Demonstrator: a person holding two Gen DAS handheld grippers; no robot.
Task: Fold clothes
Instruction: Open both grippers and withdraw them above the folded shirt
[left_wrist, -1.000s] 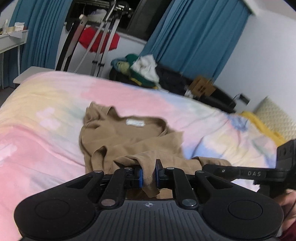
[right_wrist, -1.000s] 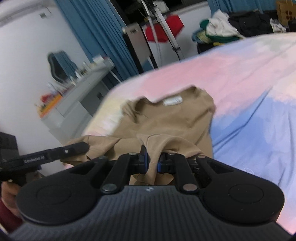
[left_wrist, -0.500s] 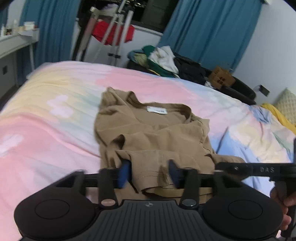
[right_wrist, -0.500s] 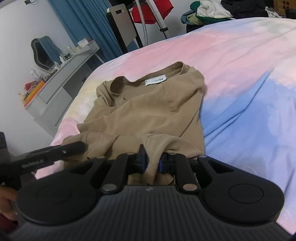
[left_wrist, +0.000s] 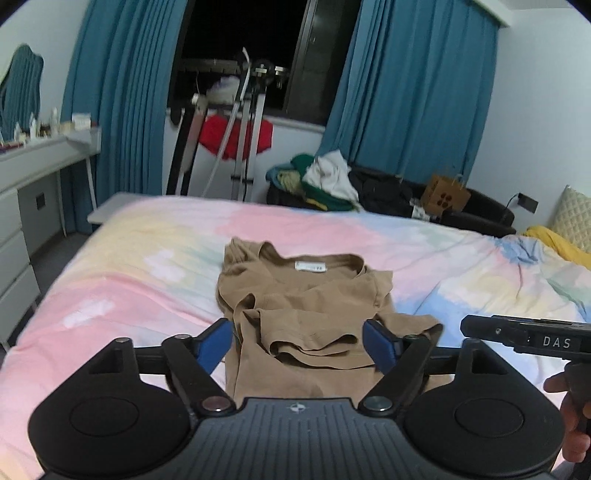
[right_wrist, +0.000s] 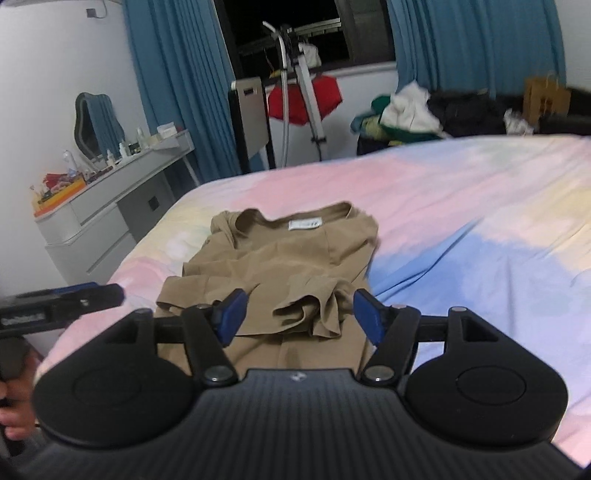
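Note:
A tan T-shirt (left_wrist: 306, 310) lies on the pastel bed (left_wrist: 140, 266), collar and white label at the far end, its near hem folded up over the body in a rumpled band. It also shows in the right wrist view (right_wrist: 295, 266). My left gripper (left_wrist: 297, 341) is open and empty just above the shirt's near edge. My right gripper (right_wrist: 297, 317) is open and empty over the same folded band. Each gripper's body appears at the side of the other's view: the right one (left_wrist: 528, 334) and the left one (right_wrist: 55, 306).
A grey dresser (right_wrist: 99, 221) with small items stands left of the bed. A drying rack with a red garment (left_wrist: 236, 136) and a pile of clothes (left_wrist: 325, 181) sit beyond the far edge. A yellow blanket and pillow (left_wrist: 569, 229) lie at the right.
Both grippers held the shirt's hem a second ago. They laid it over the body, opened and let go, and have drawn back a little.

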